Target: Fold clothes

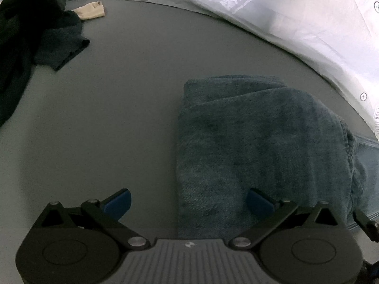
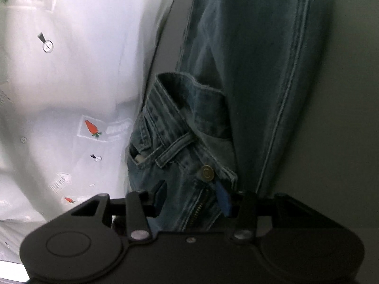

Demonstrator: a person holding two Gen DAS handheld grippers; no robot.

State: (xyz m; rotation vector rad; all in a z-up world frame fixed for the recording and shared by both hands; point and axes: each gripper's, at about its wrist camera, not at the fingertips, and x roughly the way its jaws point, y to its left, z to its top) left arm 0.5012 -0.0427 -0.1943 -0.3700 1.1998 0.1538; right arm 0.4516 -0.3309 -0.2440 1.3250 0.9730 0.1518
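Note:
A pair of blue jeans (image 1: pixel 258 142) lies partly folded on the grey table (image 1: pixel 130 108), right of centre in the left wrist view. My left gripper (image 1: pixel 188 202) is open, its jaws spread wide over the near left edge of the folded denim, holding nothing. In the right wrist view the jeans' waistband (image 2: pixel 180 130) with its brass button (image 2: pixel 206 172) and zipper bunches up between my fingers. My right gripper (image 2: pixel 193 200) is shut on the waistband by the fly. The jeans' legs (image 2: pixel 255 54) stretch away from it across the table.
A dark heap of clothes (image 1: pixel 30 35) and a beige sock (image 1: pixel 91 10) lie at the table's far left. White printed plastic sheeting (image 1: pixel 296 16) runs along the table's far edge; it also shows in the right wrist view (image 2: pixel 71 82), left of the jeans.

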